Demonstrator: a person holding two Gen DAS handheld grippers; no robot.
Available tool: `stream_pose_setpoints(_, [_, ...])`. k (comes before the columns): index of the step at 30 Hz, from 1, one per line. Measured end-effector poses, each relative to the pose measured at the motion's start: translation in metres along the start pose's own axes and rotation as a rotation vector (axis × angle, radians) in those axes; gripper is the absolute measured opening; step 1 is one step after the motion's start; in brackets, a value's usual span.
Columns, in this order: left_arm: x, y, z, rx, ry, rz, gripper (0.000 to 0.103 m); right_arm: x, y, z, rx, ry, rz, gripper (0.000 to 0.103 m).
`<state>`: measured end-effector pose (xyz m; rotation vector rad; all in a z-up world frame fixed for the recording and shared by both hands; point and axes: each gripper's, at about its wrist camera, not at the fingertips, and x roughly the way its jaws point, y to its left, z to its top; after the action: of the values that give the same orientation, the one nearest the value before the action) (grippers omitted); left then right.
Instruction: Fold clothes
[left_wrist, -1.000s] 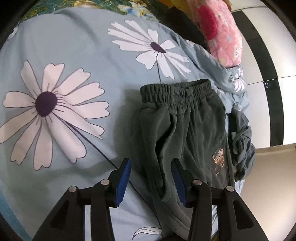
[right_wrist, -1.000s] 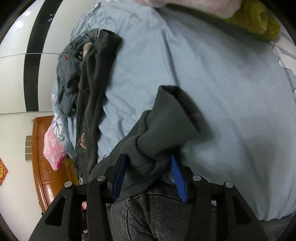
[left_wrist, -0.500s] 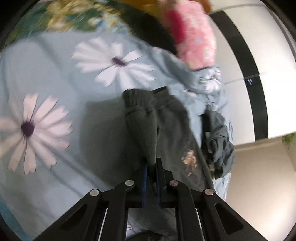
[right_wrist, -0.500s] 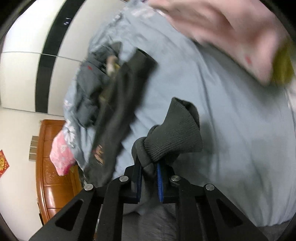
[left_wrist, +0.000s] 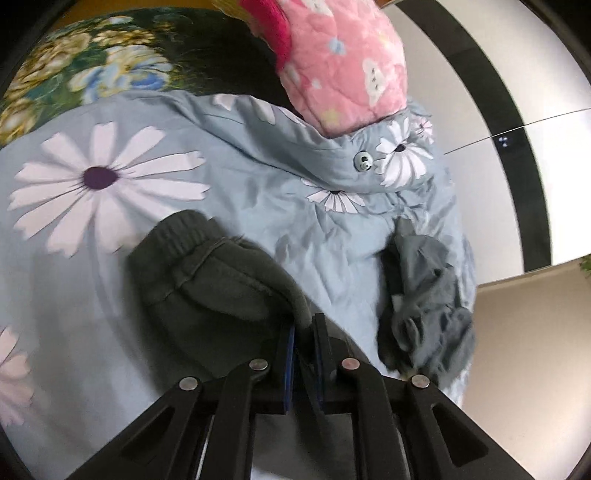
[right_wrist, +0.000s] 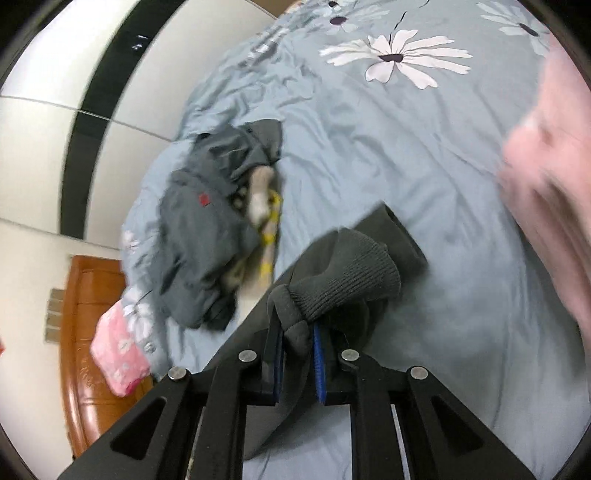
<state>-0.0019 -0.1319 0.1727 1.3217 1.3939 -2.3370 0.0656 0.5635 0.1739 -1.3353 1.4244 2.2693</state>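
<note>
Trousers (left_wrist: 221, 280) of dark green fleece hang pinched in both grippers above the bed (left_wrist: 92, 332): left gripper (left_wrist: 303, 332) nearly closed on the waistband end, right gripper (right_wrist: 297, 334) clamped on a ribbed cuff. Crumpled grey garment (right_wrist: 207, 229) lies nearby (near the pink quilt (left_wrist: 347, 62))

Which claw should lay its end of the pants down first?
Probably the left claw: it pinches the pants at the waistband, low over the bed. The right claw holds a dangling cuff.
</note>
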Motion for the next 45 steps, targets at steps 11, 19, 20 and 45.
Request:
stream_pose_setpoints(11, [0.095, 0.0, 0.029, 0.005, 0.044, 0.025, 0.033, 0.085, -0.002, 0.039, 0.034, 0.037, -0.058, 0.027])
stream_pose_setpoints(19, [0.038, -0.022, 0.021, 0.158, -0.023, -0.066, 0.064, 0.046, 0.012, 0.033, -0.113, -0.065, 0.038, 0.051])
stream_pose_setpoints(20, [0.026, -0.019, 0.018, 0.178, -0.052, -0.045, 0.066, 0.036, 0.01, 0.03, -0.125, -0.086, 0.046, 0.052])
stream_pose_setpoints(45, [0.057, 0.127, -0.008, -0.237, -0.115, -0.045, 0.067, 0.097, -0.064, -0.019, 0.088, -0.093, 0.102, 0.08])
